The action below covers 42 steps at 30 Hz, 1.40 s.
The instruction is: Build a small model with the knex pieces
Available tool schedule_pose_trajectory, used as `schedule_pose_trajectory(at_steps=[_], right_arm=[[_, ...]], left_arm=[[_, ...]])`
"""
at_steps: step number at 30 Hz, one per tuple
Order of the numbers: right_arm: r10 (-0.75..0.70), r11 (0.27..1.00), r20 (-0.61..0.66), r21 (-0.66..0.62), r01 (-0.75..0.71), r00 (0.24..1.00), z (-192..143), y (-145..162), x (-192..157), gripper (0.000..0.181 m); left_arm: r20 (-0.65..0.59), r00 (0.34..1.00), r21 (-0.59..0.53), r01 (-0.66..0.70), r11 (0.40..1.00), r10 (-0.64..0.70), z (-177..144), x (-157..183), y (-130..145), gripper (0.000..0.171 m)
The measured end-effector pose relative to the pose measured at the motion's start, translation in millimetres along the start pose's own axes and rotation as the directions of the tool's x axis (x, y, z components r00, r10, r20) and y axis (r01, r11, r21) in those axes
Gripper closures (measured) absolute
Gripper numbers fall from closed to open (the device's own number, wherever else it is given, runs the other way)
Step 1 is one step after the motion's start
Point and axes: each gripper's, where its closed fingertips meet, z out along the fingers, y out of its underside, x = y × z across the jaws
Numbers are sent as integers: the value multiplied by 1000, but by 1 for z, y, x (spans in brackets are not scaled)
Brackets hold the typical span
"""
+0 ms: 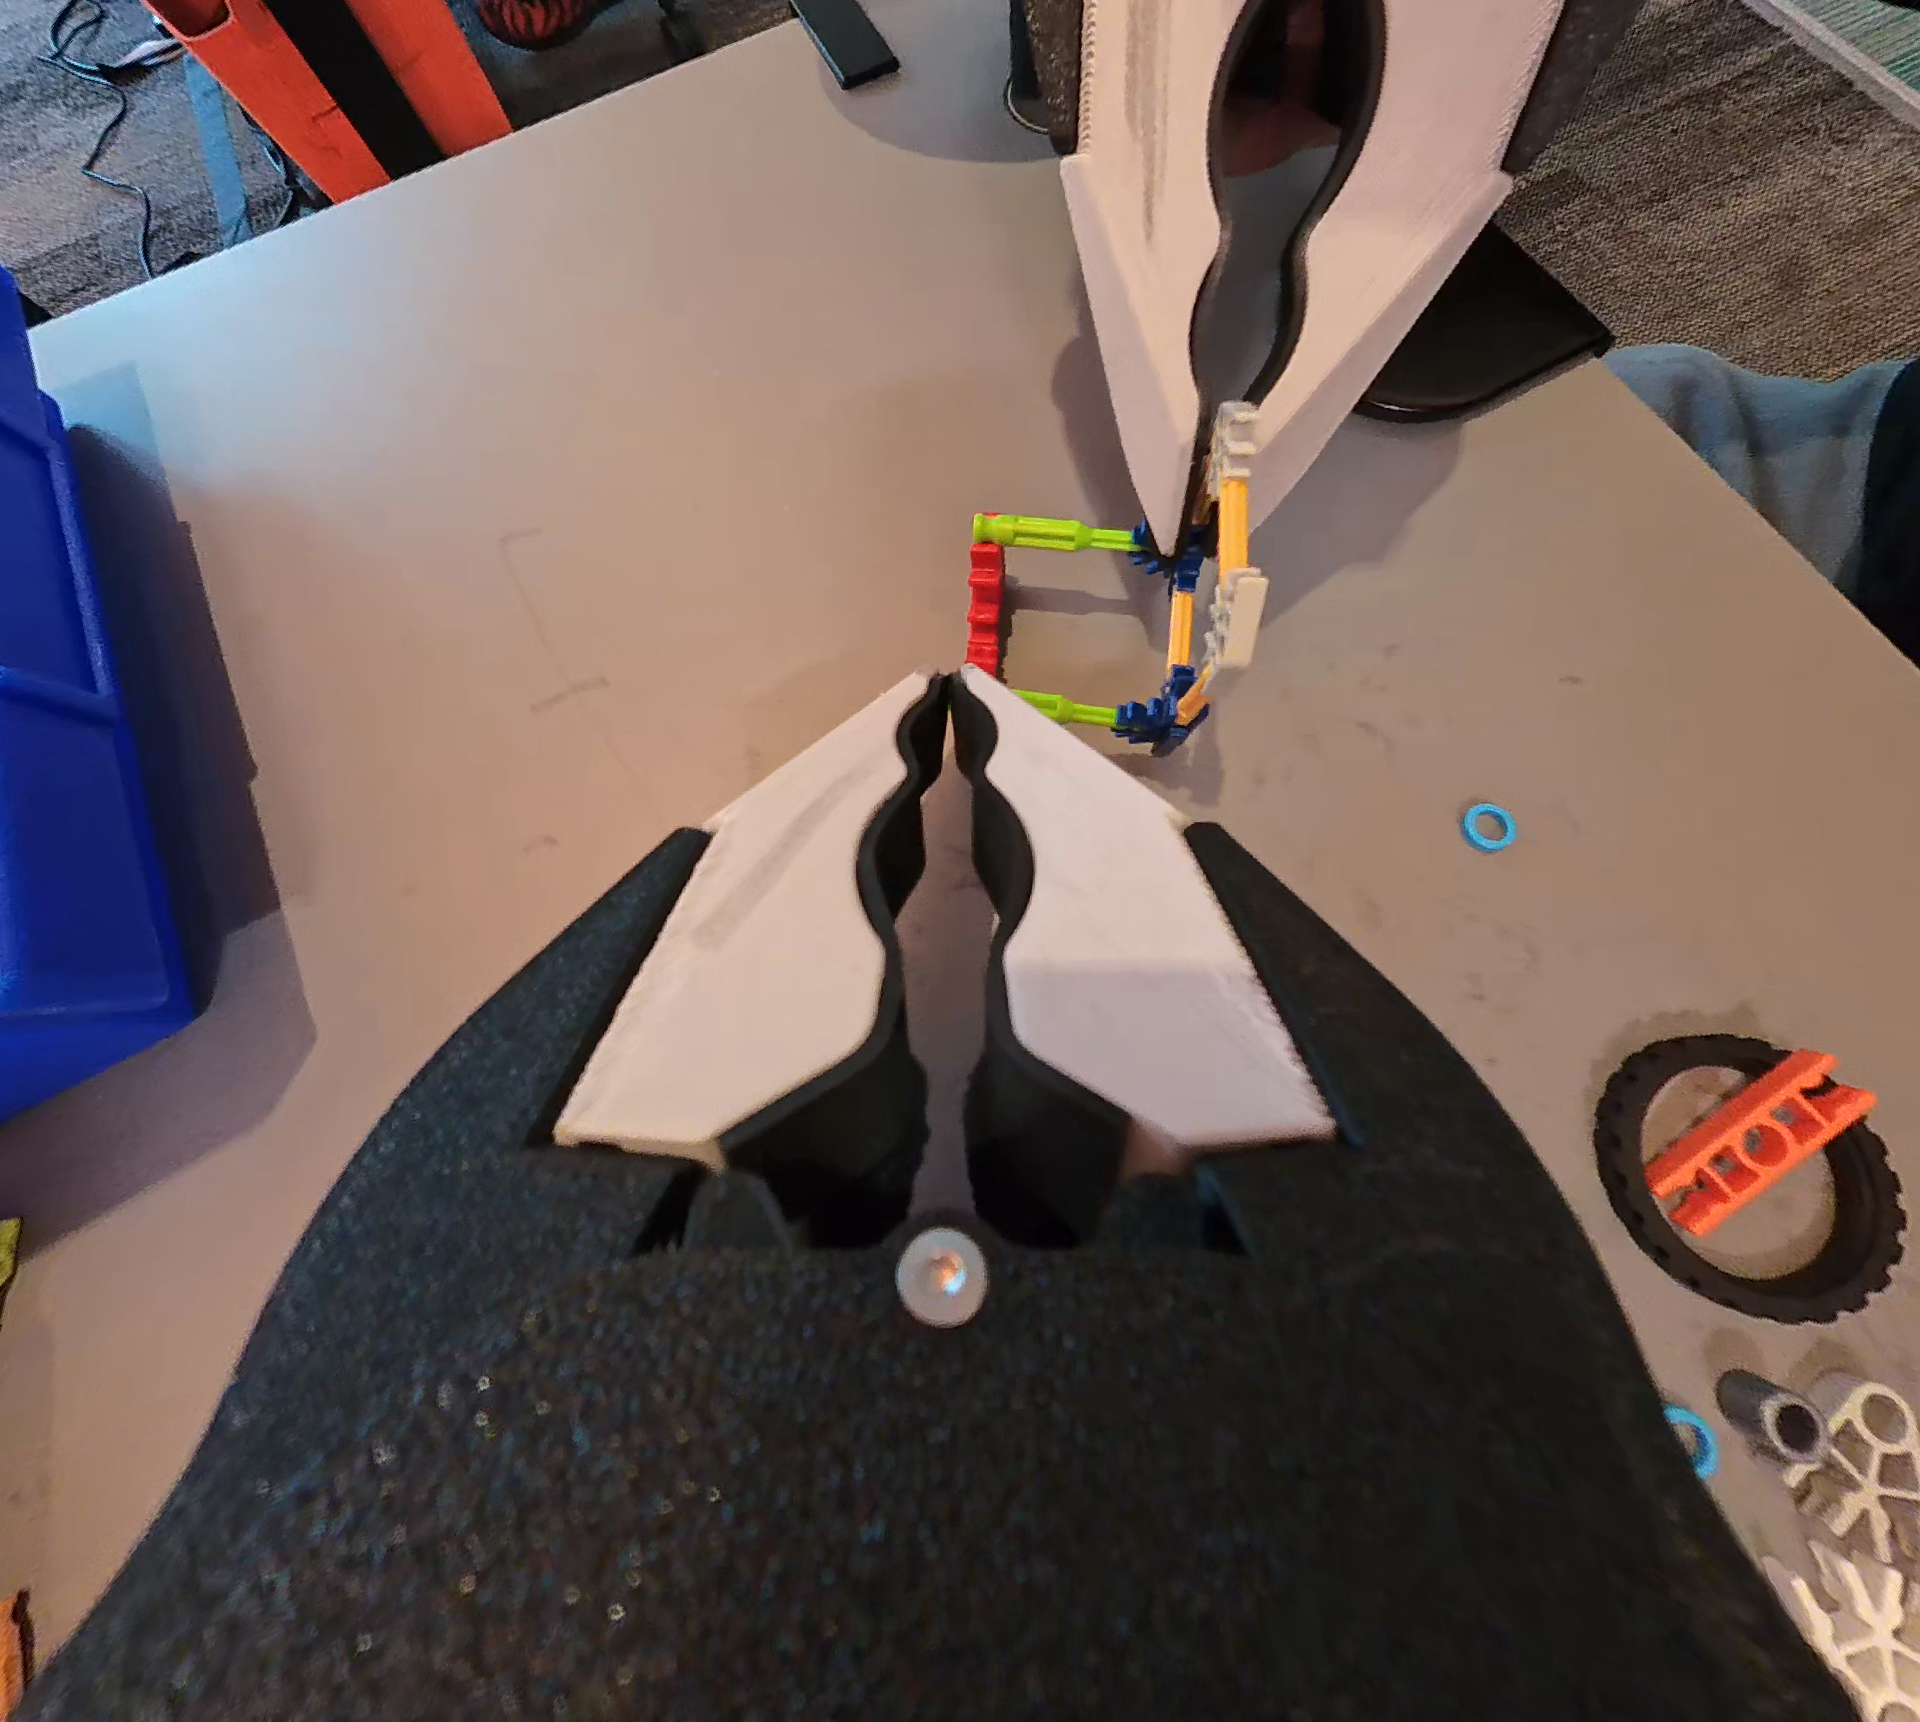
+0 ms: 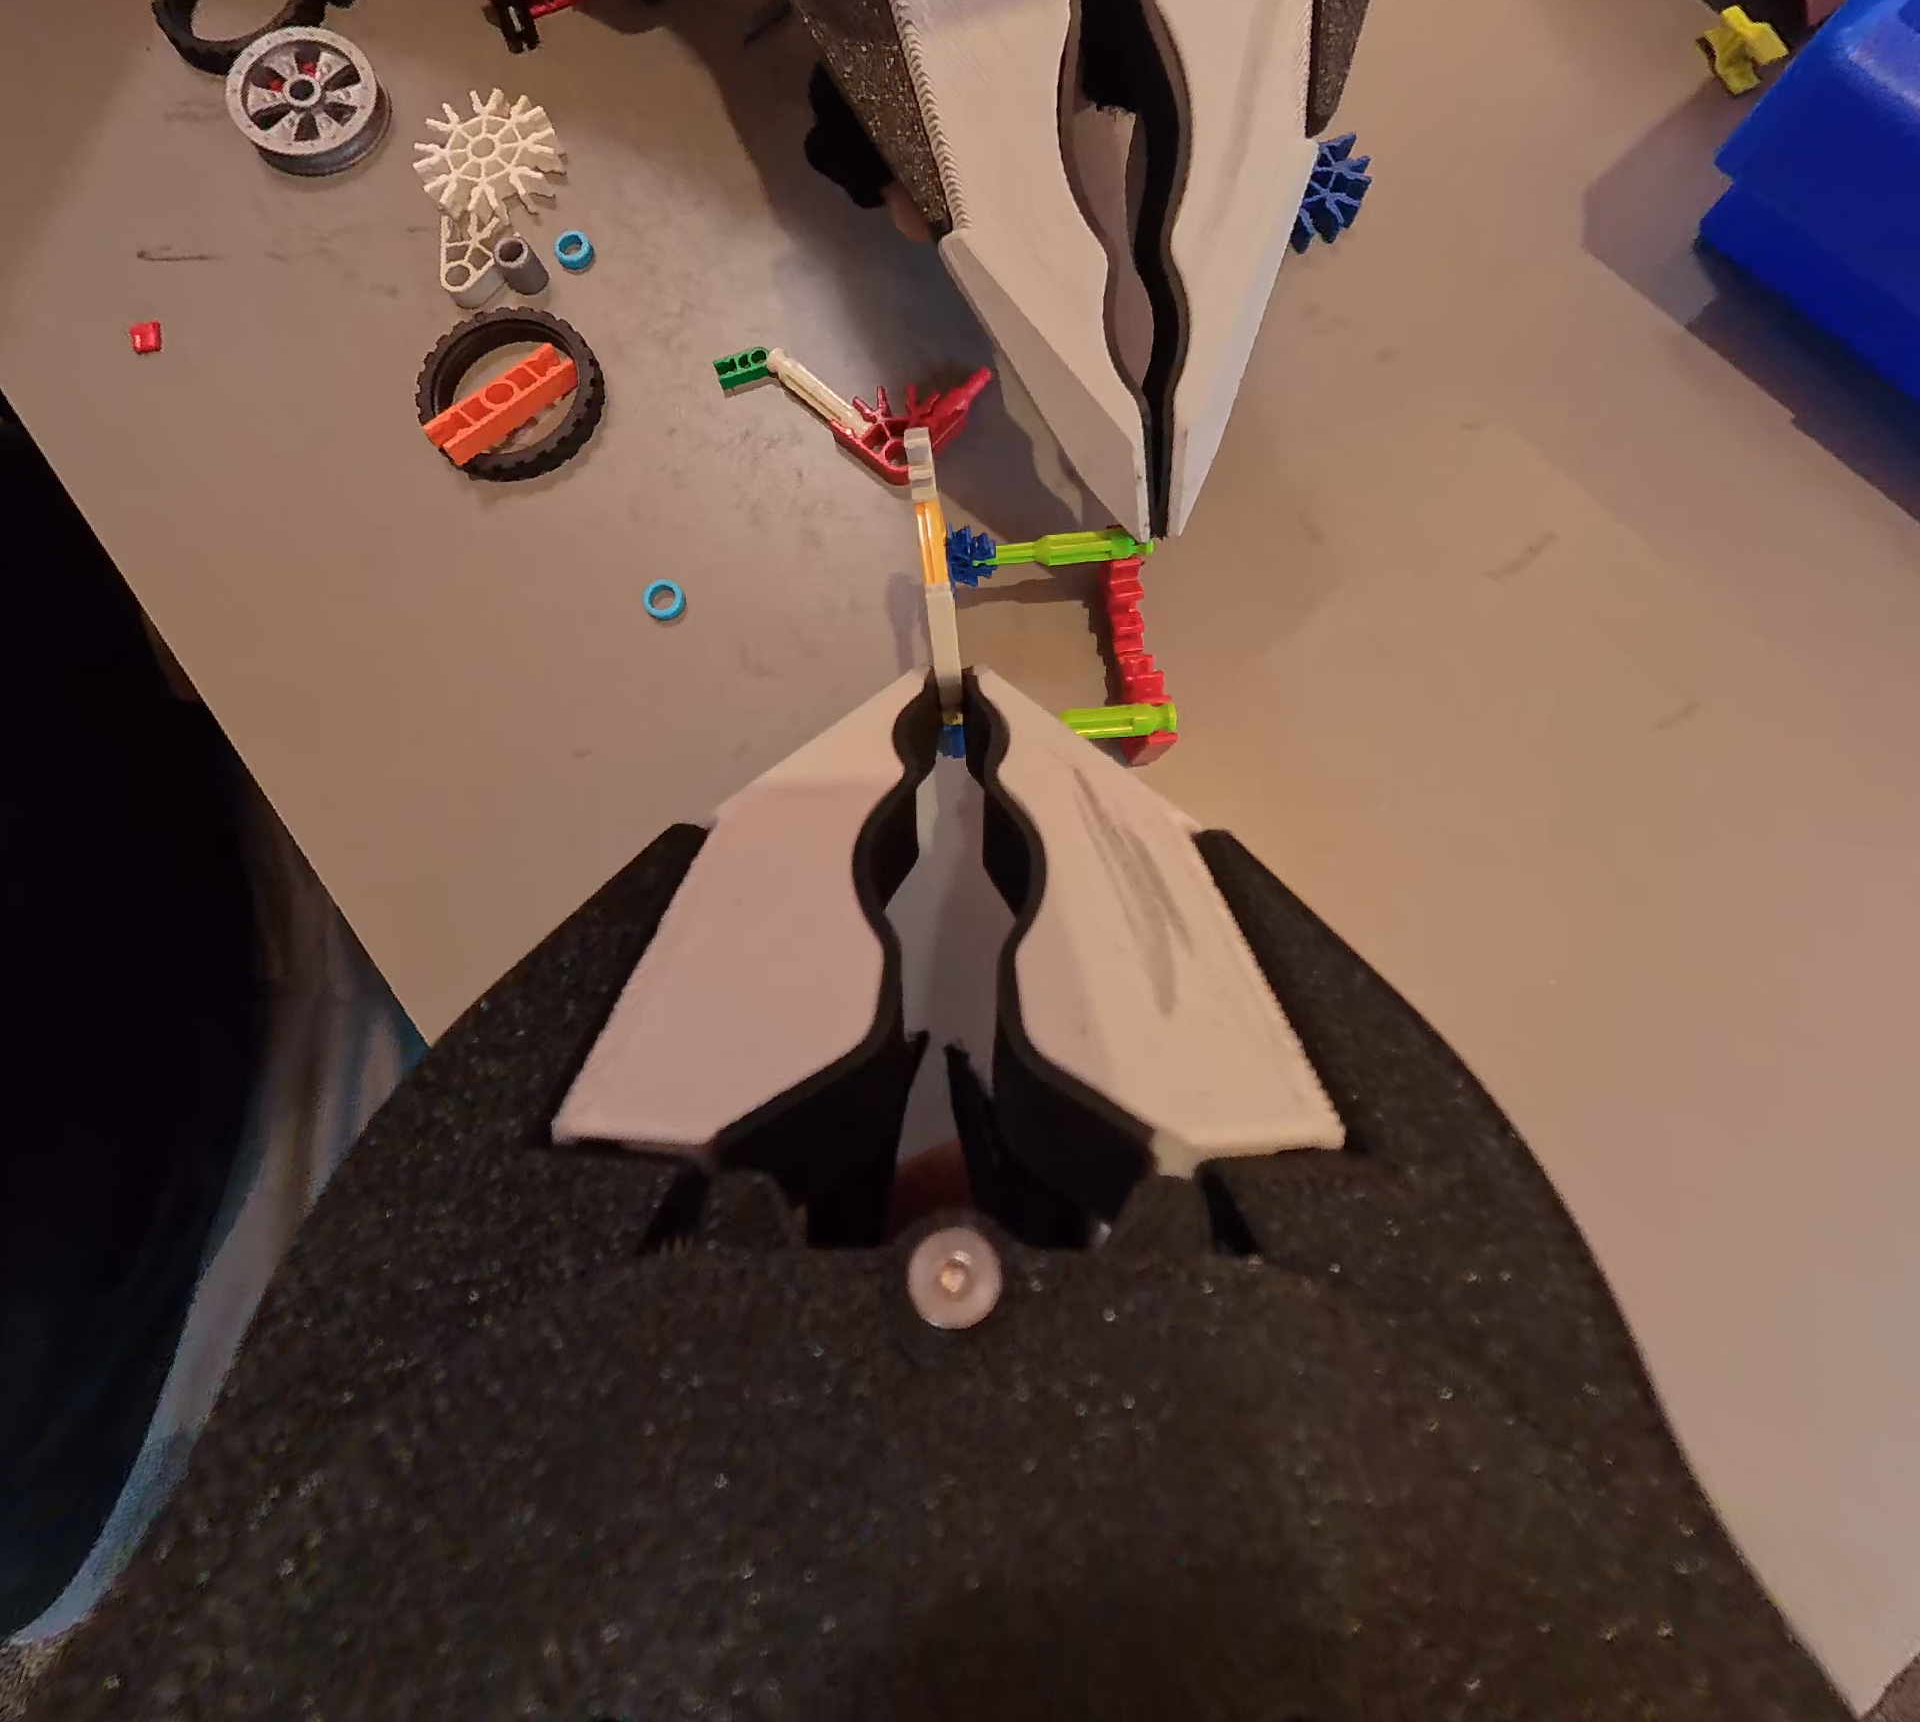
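A small toy frame lies on the grey table [image 1: 623, 425]: a red connector [image 1: 985, 607], two green rods [image 1: 1049, 537], blue connectors [image 1: 1153, 722], yellow rods [image 1: 1184, 623] and grey connectors [image 1: 1236, 618]. My left gripper [image 1: 948, 680] is shut, its tips against the frame's corner where the red connector meets a green rod. It also shows in the right wrist view [image 2: 1155, 529], at the green rod's end [image 2: 1081, 548]. My right gripper [image 2: 945, 685] is shut on the frame's grey connector [image 2: 943, 633] and comes in from above in the left wrist view [image 1: 1195, 529].
A blue bin [image 1: 83, 737] stands at the table's side, also in the right wrist view [image 2: 1829, 197]. Loose parts lie around: a tyre holding an orange piece [image 2: 509, 410], a wheel hub [image 2: 301, 98], a white connector [image 2: 486, 150], blue rings [image 2: 663, 600], and a red connector with a white rod [image 2: 904, 420]. Spacing between my two grippers at the tips: around 5 centimeters.
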Motion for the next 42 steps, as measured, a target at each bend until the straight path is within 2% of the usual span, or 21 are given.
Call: schedule_pose_trajectory(at_steps=[6, 10, 14, 21, 24, 27, 30, 34, 38, 42], right_arm=[[4, 1000, -29, -17, -4, 1000, -1, 2, 0, 175], [8, 999, -48, -34, -10, 999, -9, 2, -1, 159], [-16, 997, -43, -75, 13, 999, -18, 3, -12, 152], [-14, 994, -105, -108, 2, 994, -19, 9, -7, 153], [-48, 993, -110, -109, 37, 993, -21, 9, -15, 153], [-45, 992, -179, -123, 23, 983, -26, 13, -12, 152], [-1, 992, -264, -124, -33, 965, -29, 20, -4, 152], [71, 989, -341, -95, -110, 937, -28, 28, 4, 155], [100, 990, -343, -61, -129, 934, -20, 30, 7, 175], [149, 986, -316, -25, -165, 937, -20, 27, 8, 176]], left_arm=[[16, 1000, -3, -22, 1000, 22, 0, 0, 0, 171], [12, 1000, -5, -26, 1000, 26, 1, 2, 0, 171], [39, 998, -45, -55, 997, 57, 6, 0, 8, 171], [36, 998, -24, -51, 998, 52, 1, 0, 3, 170], [35, 998, -38, -51, 998, 52, 3, -1, 7, 163], [38, 996, -36, -78, 996, 79, -1, 2, 3, 155], [-12, 994, 16, -111, 994, 111, -9, 21, -15, 154], [-62, 988, 6, -143, 990, 143, 0, 43, -19, 153], [-57, 991, -16, -125, 992, 124, 11, 48, -15, 160], [-75, 994, -4, -79, 997, 79, 15, 50, -14, 168]])
